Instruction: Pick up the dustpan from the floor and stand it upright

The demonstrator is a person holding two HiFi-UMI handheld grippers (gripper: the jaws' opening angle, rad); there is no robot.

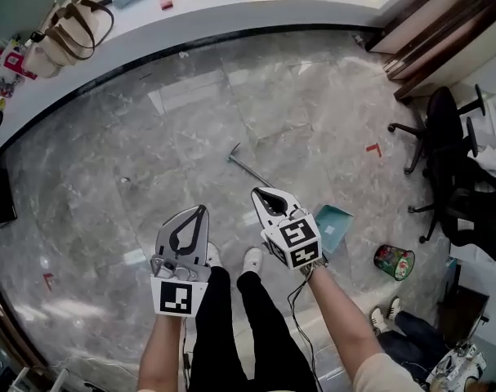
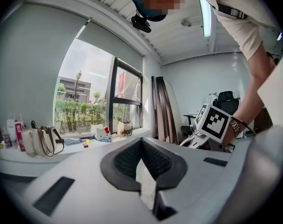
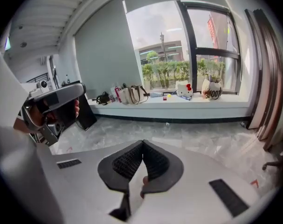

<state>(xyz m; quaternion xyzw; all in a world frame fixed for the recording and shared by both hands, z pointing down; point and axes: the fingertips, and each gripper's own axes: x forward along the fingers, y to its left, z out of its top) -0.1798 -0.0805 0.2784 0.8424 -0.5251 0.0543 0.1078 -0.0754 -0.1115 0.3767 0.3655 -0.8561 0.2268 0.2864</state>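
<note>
The dustpan lies flat on the marble floor. Its teal pan (image 1: 335,226) is partly hidden behind my right gripper, and its thin metal handle (image 1: 246,166) runs up and left from there. My right gripper (image 1: 258,193) hovers above the handle, jaws shut with nothing between them. My left gripper (image 1: 201,211) is held beside it to the left, also shut and empty. The left gripper view looks toward the window, with the left gripper (image 2: 141,139) closed tip to tip. In the right gripper view the right gripper (image 3: 142,142) is closed too, and the dustpan is not visible.
A green waste bin (image 1: 393,261) stands right of the pan. Black office chairs (image 1: 444,141) crowd the right side. A curved white counter (image 1: 231,15) with bags (image 1: 68,27) rims the far side. My own shoes (image 1: 253,258) are under the grippers; another person's shoes (image 1: 389,314) show lower right.
</note>
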